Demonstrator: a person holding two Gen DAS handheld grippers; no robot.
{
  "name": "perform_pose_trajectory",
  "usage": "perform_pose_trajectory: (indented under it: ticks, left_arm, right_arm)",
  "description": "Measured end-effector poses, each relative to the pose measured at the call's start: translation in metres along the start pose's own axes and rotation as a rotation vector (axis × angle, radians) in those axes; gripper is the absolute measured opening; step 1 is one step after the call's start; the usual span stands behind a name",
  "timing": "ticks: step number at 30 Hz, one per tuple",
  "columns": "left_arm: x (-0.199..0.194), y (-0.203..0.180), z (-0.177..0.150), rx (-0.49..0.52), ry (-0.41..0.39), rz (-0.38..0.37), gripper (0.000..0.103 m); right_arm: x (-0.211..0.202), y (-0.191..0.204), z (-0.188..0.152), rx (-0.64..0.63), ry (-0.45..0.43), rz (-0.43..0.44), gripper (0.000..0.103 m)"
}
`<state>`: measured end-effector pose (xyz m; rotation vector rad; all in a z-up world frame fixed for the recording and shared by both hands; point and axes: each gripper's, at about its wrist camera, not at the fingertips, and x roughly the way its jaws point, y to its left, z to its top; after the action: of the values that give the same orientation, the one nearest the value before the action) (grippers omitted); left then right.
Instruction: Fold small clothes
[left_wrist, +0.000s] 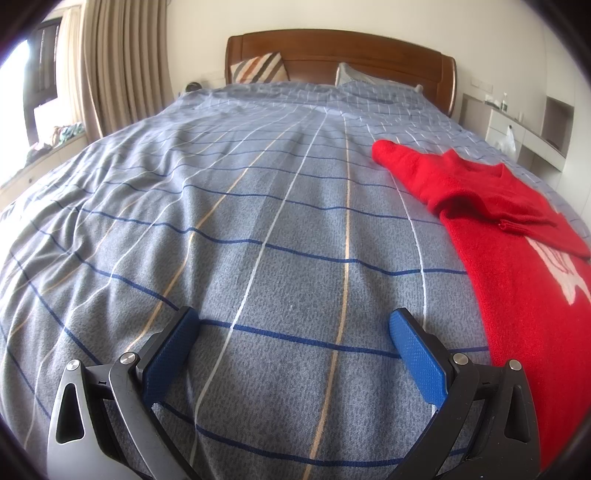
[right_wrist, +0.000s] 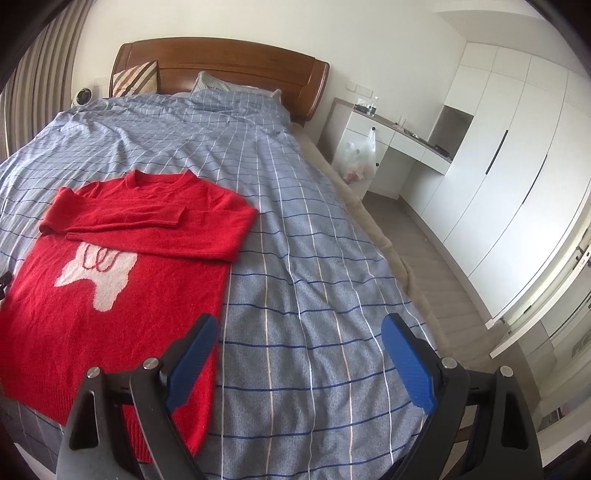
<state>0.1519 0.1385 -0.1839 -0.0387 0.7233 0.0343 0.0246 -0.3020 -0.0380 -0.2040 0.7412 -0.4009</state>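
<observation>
A blue-grey checked bedspread (left_wrist: 221, 221) covers the bed, a wooden headboard (right_wrist: 229, 62) at its far end. A striped cushion (left_wrist: 260, 68) leans there, far left. Beige curtains (left_wrist: 122, 62) hang left; white wardrobes (right_wrist: 509, 147) and a plastic bag (right_wrist: 360, 157) stand right.

Red knit sweater (right_wrist: 122, 258) lay flat on the bed, face up, white motif on chest, both sleeves folded across the front, collar toward the headboard
</observation>
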Motion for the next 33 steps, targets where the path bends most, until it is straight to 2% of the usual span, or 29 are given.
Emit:
perform_pose_trajectory:
  ticks: [15, 33]
  left_arm:
    - [0.001, 0.0, 0.0, 0.0, -0.001, 0.0, 0.103]
    - [0.001, 0.001, -0.001, 0.0, -0.002, 0.0, 0.103]
  right_arm:
    - [-0.012, 0.005, 0.001, -0.021, -0.004, -0.003, 0.089]
    - [-0.019, 0.004, 0.003, -0.062, -0.033, -0.075, 0.089]
